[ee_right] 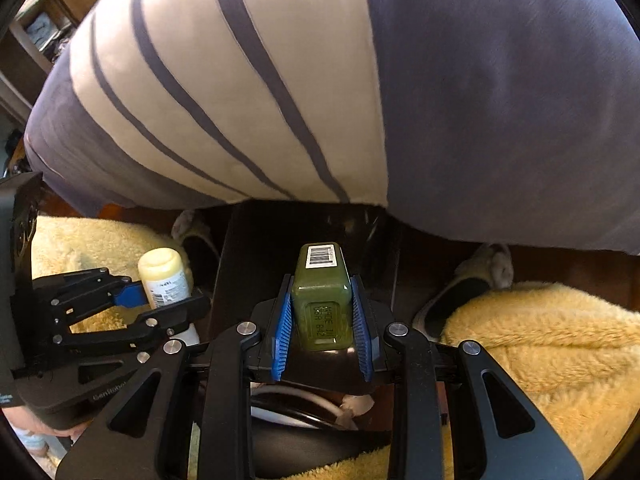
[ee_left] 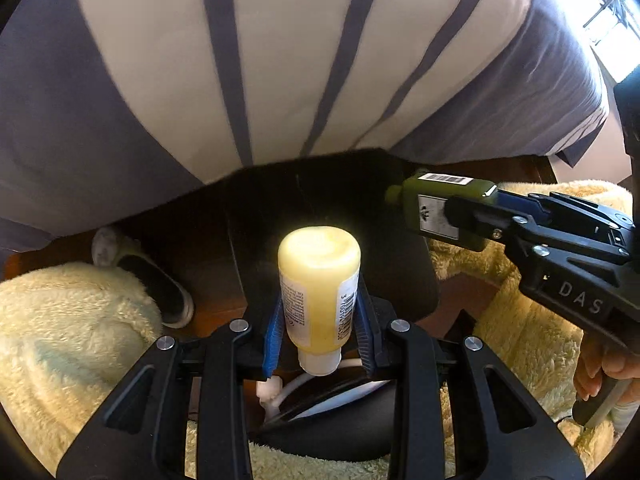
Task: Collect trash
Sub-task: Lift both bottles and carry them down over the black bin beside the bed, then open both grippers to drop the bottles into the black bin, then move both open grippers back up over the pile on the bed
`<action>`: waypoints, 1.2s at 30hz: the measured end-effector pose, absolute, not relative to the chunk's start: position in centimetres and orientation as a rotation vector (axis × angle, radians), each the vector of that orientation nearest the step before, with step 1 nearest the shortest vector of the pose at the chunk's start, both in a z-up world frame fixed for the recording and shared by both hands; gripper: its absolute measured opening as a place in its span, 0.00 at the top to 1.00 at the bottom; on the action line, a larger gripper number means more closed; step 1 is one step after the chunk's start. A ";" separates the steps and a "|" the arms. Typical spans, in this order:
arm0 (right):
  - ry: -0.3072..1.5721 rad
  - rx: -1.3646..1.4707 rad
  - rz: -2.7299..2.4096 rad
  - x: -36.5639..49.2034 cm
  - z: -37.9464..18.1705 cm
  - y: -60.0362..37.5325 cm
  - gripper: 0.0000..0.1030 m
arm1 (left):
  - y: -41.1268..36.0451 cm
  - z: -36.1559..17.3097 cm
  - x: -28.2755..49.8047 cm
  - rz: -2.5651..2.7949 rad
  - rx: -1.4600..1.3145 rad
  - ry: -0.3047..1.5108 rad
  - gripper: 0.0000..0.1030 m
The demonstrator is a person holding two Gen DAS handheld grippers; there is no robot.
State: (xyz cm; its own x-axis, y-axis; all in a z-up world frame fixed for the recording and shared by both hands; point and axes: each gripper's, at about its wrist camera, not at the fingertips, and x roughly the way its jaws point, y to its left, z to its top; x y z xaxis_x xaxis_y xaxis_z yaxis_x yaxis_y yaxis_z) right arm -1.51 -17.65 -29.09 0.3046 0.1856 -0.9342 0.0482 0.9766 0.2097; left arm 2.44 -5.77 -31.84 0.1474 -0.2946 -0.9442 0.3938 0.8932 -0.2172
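My left gripper [ee_left: 320, 320] is shut on a pale yellow bottle [ee_left: 318, 280] with a white cap, held bottom-forward between the blue pads. It also shows in the right wrist view [ee_right: 164, 276], with the left gripper [ee_right: 160, 300] around it. My right gripper [ee_right: 322, 320] is shut on a dark green bottle [ee_right: 320, 296] with a barcode label. In the left wrist view the green bottle [ee_left: 432, 208] is at the right, in the right gripper [ee_left: 472, 216]. Both bottles are held above a black bin [ee_right: 256, 248].
A bed with a striped grey and cream cover [ee_left: 280, 60] fills the top. Fluffy cream rugs [ee_left: 72, 320] [ee_right: 540, 340] lie on a dark wooden floor. Slippers [ee_left: 148, 276] [ee_right: 468, 292] lie by the bed. A black round object with white parts [ee_left: 320, 412] is below the grippers.
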 end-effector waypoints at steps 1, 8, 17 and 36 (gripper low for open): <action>1.268 0.218 0.093 -1.4 -29.3 -17.6 0.72 | -5.8 -32.0 2.5 -0.497 0.090 1.342 0.71; 1.282 0.236 0.109 0.3 -29.6 -17.7 0.71 | -5.9 -32.5 2.9 -0.495 0.088 1.371 0.58; 1.239 0.260 0.055 0.3 -28.5 -19.4 0.54 | -5.0 -31.5 3.1 -0.439 0.117 1.318 0.43; 0.963 0.211 -0.032 -0.1 -18.1 -21.7 0.07 | -0.7 -20.0 3.7 -0.282 0.133 0.966 0.15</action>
